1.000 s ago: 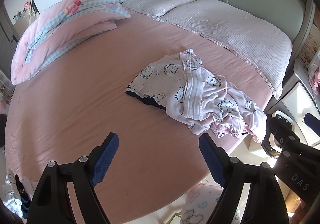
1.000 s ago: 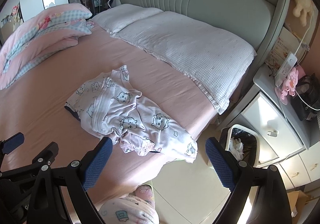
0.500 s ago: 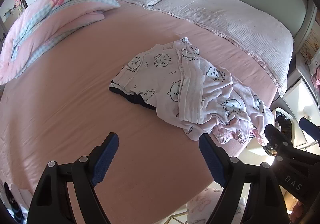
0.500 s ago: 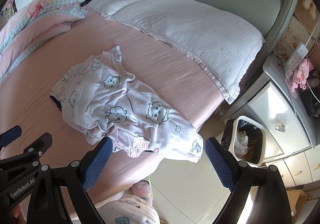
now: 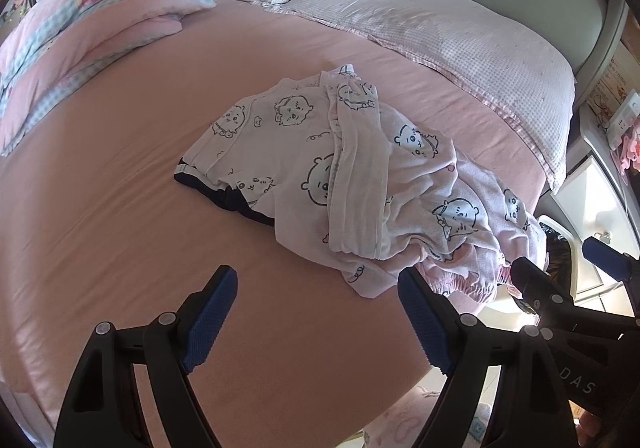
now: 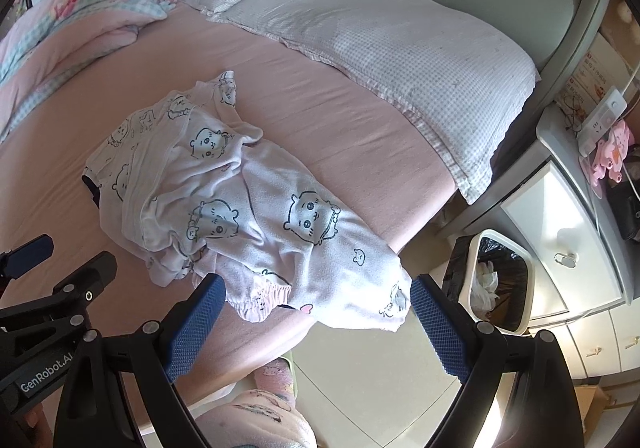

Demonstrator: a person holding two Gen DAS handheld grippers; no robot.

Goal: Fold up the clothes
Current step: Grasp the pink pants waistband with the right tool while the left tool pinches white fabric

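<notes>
Bed (image 5: 120, 208) with pink sheet; unfolded pyjamas (image 6: 240, 208) heaped by its near edge. Left hand-held gripper (image 5: 316, 312) and right hand-held gripper (image 6: 316, 312) gape empty. Folding not begun.

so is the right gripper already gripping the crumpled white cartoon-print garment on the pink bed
No, the right gripper hangs open above the crumpled white cartoon-print garment, its blue pads clear of the cloth.

Even daylight, sharp focus; strong fisheye bending with dark corners; glare on the glossy cream floor tiles (image 6: 372, 380).
</notes>
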